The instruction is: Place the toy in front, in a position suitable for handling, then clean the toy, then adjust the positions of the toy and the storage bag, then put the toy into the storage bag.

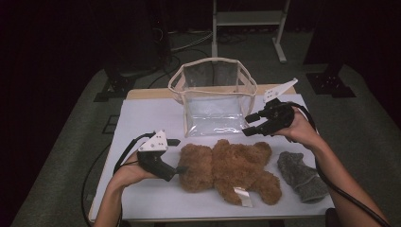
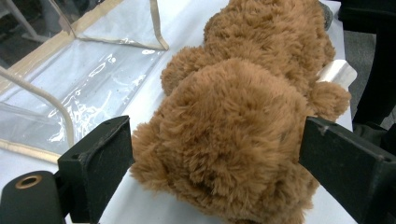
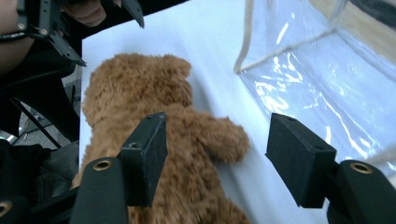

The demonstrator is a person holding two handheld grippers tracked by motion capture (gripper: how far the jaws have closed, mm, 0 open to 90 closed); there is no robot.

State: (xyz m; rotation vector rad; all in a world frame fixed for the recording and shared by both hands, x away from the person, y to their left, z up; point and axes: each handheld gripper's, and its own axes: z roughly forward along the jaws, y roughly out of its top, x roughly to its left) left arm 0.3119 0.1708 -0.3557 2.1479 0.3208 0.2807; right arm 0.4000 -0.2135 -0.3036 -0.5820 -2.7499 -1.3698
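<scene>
One teddy bear, one clear bag, one grey sock.

Grey sock lying on white table, clear bag upright at the far edge, dark floor around

Dark room, grey carpet, white table

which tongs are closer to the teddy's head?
Left. The left tongs straddle the teddy's head, jaws open at either side of it. The right tongs hover above the teddy's far end, beside the clear bag, jaws open and empty.
</scene>
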